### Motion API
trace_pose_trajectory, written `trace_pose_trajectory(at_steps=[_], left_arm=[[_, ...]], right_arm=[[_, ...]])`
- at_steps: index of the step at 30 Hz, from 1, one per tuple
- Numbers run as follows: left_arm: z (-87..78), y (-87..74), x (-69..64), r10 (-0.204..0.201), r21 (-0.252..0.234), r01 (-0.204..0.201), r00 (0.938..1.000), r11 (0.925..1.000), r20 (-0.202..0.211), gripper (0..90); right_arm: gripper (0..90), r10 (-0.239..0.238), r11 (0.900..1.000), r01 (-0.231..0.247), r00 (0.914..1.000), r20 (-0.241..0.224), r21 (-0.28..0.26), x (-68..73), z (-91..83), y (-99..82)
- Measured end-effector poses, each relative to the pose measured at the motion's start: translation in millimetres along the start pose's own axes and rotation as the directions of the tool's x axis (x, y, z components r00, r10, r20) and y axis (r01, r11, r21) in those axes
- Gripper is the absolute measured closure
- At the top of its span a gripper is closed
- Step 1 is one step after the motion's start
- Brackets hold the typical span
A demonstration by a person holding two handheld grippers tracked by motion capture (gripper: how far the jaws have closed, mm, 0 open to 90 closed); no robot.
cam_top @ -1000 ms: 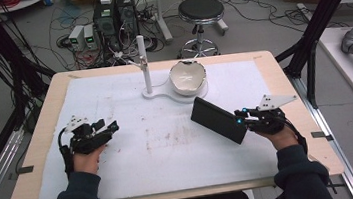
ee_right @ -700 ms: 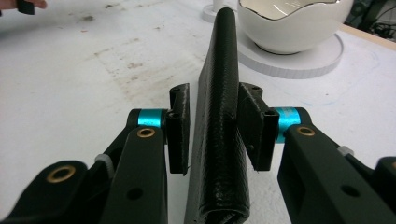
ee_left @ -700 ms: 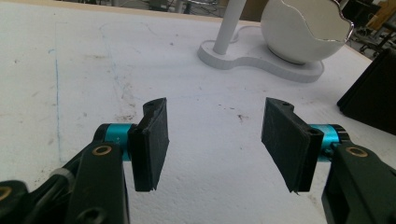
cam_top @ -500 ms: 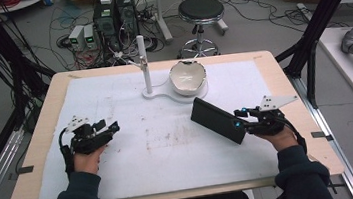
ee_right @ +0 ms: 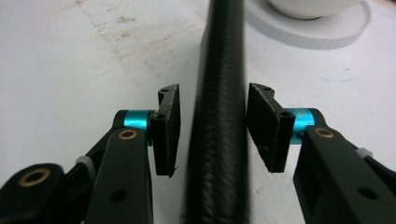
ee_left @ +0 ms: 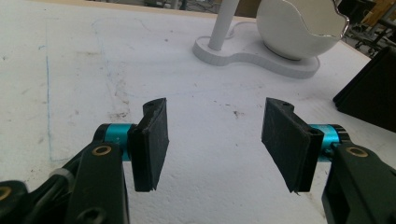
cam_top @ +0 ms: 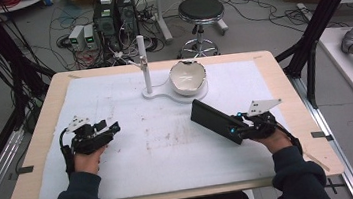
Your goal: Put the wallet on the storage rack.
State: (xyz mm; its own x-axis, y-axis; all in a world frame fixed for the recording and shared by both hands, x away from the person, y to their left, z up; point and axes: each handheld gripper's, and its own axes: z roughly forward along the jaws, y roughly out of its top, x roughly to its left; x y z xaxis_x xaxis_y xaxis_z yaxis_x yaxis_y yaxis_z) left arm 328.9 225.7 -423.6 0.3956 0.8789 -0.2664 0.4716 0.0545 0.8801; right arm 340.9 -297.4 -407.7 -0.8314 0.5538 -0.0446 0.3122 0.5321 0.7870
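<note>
High view: right claw (cam_top: pixel 236 124) at the near end of a flat black case (cam_top: pixel 215 120), right of centre on the white-covered desk (cam_top: pixel 173 180); left claw (cam_top: pixel 109 129) at the left, empty.

Left claw view: jaws wide, bare.

Right claw view: jaws just opened, pads clear of the case (ee_right: pixel 219 116) between them. No readable writing.

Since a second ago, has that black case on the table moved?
No. The case lies in the same spot below the white stand; the right tool has just been opening around it.

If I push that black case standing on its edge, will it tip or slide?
The black case looks flat, thin and rigid, standing on a narrow edge, so it would probably tip over. The right tongs have just been opening, pads apart from it, giving no support.
</note>
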Motion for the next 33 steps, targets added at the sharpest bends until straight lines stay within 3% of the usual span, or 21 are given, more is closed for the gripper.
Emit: trace_pose_trajectory(at_steps=[11, 19, 20, 23, 25, 29, 31, 32, 33], left_arm=[[-0.7, 0.0, 0.2, 0.002, 0.000, -0.002, 1.0000, 1.0000, -0.002, 41.0], [-0.9, 0.0, 0.8, -0.004, 0.000, 0.004, 1.0000, 1.0000, 0.000, 41.0], [-0.8, -0.1, 1.0, -0.004, -0.001, 0.004, 1.0000, 1.0000, 0.002, 41.0], [0.0, -0.4, 1.0, -0.006, 0.000, 0.006, 1.0000, 1.0000, -0.002, 41.0], [0.4, -0.3, 0.5, -0.004, 0.001, 0.004, 1.0000, 1.0000, 0.002, 41.0], [1.6, -0.5, -0.7, -0.003, 0.003, 0.003, 1.0000, 1.0000, 0.004, 41.0], [2.3, -0.9, -0.6, -0.002, 0.005, 0.002, 1.0000, 1.0000, 0.005, 41.1], [2.5, -1.2, -0.8, -0.003, 0.007, 0.003, 1.0000, 1.0000, 0.005, 41.0], [2.5, -1.2, -0.8, -0.003, 0.007, 0.003, 1.0000, 1.0000, 0.005, 41.0]], right_arm=[[38.8, 0.053, 0.9976, -0.053, 0.9985, 0.011, -0.046, -2.7, -2.1, -1.6], [21.6, 0.107, 0.9910, -0.102, 0.9927, 0.055, -0.086, -3.5, -4.4, -16.1], [21.1, 0.125, 0.9901, -0.121, 0.9899, 0.066, -0.071, -1.6, -3.8, -19.2], [21.0, 0.146, 0.9865, -0.140, 0.9868, 0.070, -0.085, 0.8, -3.0, -21.4], [21.0, 0.132, 0.9865, -0.127, 0.9905, 0.038, -0.103, 2.4, -2.3, -25.8], [22.7, 0.174, 0.9797, -0.170, 0.9845, 0.027, -0.107, 3.1, 1.2, -27.6], [33.0, 0.184, 0.9788, -0.183, 0.9829, 0.005, -0.092, 3.4, 4.4, -28.1], [39.1, 0.203, 0.9778, -0.204, 0.9790, -0.013, -0.049, 3.3, 9.0, -30.1], [39.1, 0.203, 0.9778, -0.204, 0.9790, -0.013, -0.049, 3.3, 9.0, -30.1]])
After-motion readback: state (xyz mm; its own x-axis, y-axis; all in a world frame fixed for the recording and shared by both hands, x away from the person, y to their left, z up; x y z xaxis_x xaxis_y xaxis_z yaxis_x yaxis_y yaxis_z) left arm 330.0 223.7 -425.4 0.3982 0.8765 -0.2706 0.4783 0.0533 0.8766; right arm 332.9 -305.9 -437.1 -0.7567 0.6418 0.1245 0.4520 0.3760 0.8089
